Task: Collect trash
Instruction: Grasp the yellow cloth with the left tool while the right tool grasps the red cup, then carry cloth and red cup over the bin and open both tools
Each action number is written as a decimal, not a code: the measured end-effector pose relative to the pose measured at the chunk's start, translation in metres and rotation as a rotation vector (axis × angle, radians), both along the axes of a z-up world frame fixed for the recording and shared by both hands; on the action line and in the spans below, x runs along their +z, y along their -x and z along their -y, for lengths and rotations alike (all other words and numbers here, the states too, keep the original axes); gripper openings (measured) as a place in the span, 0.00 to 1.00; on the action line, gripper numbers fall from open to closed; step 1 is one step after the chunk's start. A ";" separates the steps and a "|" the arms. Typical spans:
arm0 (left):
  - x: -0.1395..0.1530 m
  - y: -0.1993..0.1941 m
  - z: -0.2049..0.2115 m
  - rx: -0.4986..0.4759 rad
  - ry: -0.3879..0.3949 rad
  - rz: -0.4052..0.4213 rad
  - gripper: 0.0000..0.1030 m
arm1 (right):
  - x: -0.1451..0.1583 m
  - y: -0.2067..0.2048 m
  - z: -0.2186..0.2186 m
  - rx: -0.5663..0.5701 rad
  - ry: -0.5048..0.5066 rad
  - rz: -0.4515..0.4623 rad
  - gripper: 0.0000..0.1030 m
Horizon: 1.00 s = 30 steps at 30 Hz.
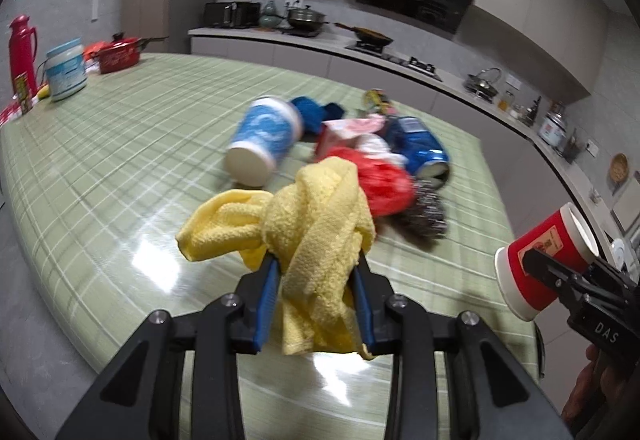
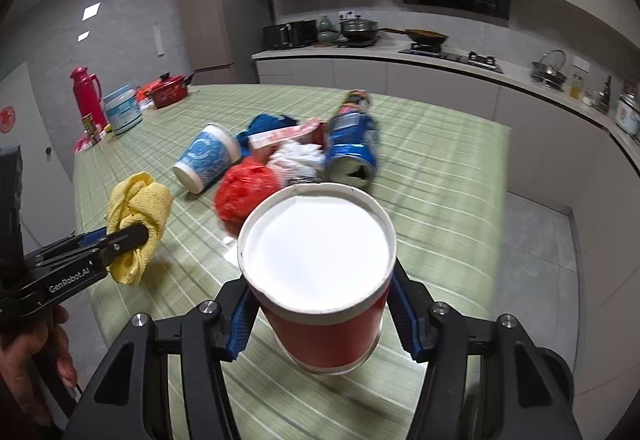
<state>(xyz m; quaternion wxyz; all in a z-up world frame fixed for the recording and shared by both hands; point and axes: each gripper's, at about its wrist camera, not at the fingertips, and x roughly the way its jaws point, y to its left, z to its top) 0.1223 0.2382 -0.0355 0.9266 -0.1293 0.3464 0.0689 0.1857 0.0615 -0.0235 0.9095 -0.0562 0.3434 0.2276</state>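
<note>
Left wrist view: left gripper (image 1: 316, 264) jaws clamped on yellow cloth (image 1: 308, 224), lifted above counter (image 1: 120, 144). Behind it trash pile: blue paper cup (image 1: 266, 138) on side, red plastic bag (image 1: 384, 180), blue can (image 1: 422, 146).

Right wrist view: right gripper (image 2: 320, 304) jaws gripping red paper cup (image 2: 324, 328) by sides, white bottom facing camera, above counter near edge.

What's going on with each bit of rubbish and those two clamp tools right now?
left gripper: shut on yellow cloth, lifted
right gripper: shut on red paper cup, held off the table
blue paper cup: lying on its side
blue can: crushed, lying down
red plastic bag: crumpled on table
</note>
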 end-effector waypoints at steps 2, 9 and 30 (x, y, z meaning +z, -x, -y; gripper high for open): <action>0.003 0.002 0.015 -0.023 -0.001 0.007 0.35 | 0.003 0.004 0.018 -0.026 0.001 0.005 0.59; 0.015 -0.002 0.079 -0.136 -0.006 0.028 0.35 | 0.008 0.023 0.093 -0.134 0.009 0.011 0.59; -0.003 -0.008 0.279 -0.479 0.000 -0.006 0.35 | -0.011 0.075 0.293 -0.425 0.029 -0.047 0.59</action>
